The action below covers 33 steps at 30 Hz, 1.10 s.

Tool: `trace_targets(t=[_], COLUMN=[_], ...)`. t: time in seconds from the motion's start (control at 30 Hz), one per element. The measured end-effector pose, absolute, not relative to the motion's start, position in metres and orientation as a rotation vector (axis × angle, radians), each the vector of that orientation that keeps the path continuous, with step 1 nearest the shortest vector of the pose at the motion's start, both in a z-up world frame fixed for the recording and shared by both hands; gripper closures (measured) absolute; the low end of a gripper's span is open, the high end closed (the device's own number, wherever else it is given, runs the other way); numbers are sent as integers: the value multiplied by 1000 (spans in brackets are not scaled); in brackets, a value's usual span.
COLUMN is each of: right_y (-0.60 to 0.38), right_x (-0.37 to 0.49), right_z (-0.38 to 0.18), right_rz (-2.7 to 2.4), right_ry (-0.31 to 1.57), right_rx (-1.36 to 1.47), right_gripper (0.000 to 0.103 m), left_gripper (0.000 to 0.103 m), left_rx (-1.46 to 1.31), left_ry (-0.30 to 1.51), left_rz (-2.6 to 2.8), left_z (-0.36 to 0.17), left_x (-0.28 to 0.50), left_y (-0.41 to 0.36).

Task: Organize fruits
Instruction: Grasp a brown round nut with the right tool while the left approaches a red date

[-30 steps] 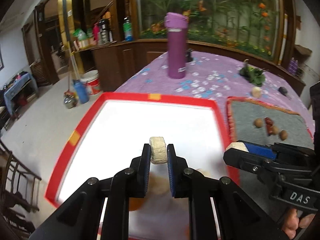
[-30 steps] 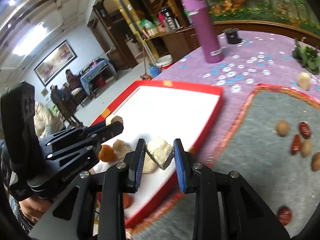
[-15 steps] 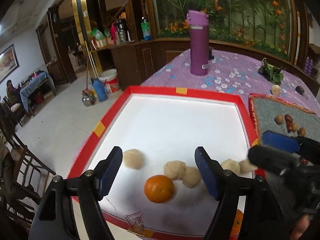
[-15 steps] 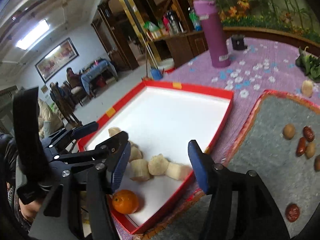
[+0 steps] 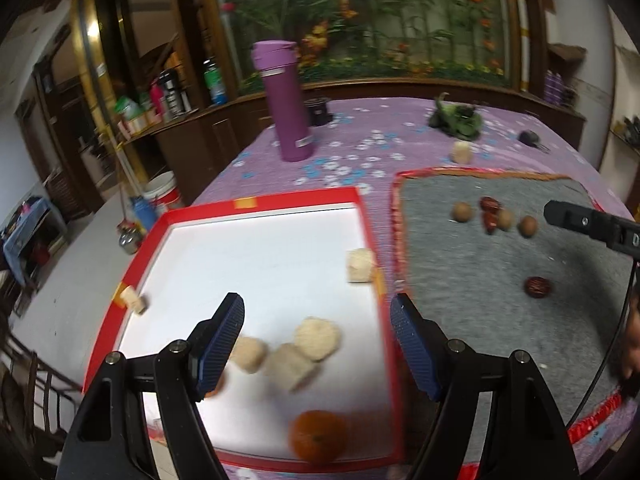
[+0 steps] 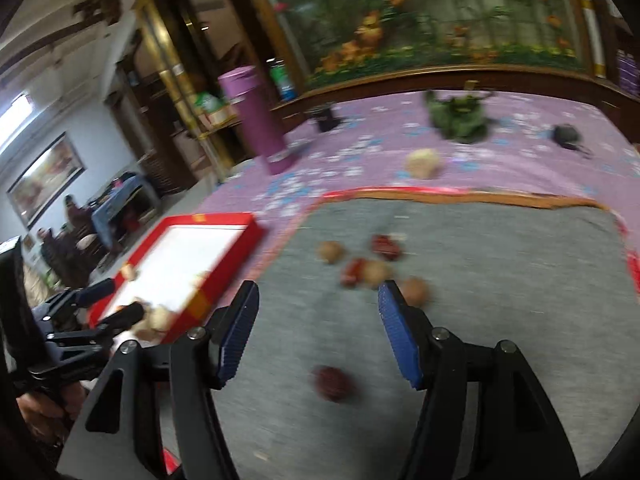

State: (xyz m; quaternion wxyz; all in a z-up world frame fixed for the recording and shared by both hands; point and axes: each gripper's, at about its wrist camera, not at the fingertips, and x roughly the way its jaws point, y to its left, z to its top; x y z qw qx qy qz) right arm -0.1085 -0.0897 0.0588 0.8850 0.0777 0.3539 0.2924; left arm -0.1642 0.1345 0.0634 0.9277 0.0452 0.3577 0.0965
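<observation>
Over the grey felt mat (image 6: 480,280), the right gripper (image 6: 318,332), fingers spread and empty, faces a dark red round fruit (image 6: 334,383) at six o'clock between them; the left gripper (image 5: 318,344), also spread, hangs over the red-rimmed white tray (image 5: 256,200).

1. The orange (image 5: 318,436) is smearing with motion blur near the red tray's (image 5: 256,201) near rim.
2. A second orange piece (image 5: 218,387) is hiding behind the left gripper's left finger.
3. The dark red fruit (image 6: 333,383) is blurring; its kind is staying unclear.
4. The right gripper (image 5: 592,226) is running off the right edge.
</observation>
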Motion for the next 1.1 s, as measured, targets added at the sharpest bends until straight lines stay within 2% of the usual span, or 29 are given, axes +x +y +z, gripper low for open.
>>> trace_targets(t=[0.17, 0.23, 0.43, 0.5, 0.93, 1.1], right_y=[-113, -108, -81, -76, -169, -167], right_x=[-93, -82, -60, -55, -37, -36], right_z=[49, 44, 27, 17, 38, 37], right_rz=[530, 514, 511, 508, 493, 501], right_ry=[781, 813, 875, 898, 838, 857], right_rx=[109, 76, -24, -47, 400, 424], right_gripper=[39, 42, 65, 77, 77, 77], left_gripper=[28, 28, 28, 28, 28, 28], left_rx=[132, 146, 179, 189, 153, 120], left_ry=[735, 736, 747, 751, 872, 924], left_rz=[147, 126, 80, 69, -127, -168], left_z=[66, 67, 71, 72, 48, 34], left_x=[-164, -164, -162, -161, -121, -110], left_y=[108, 97, 73, 67, 7, -11])
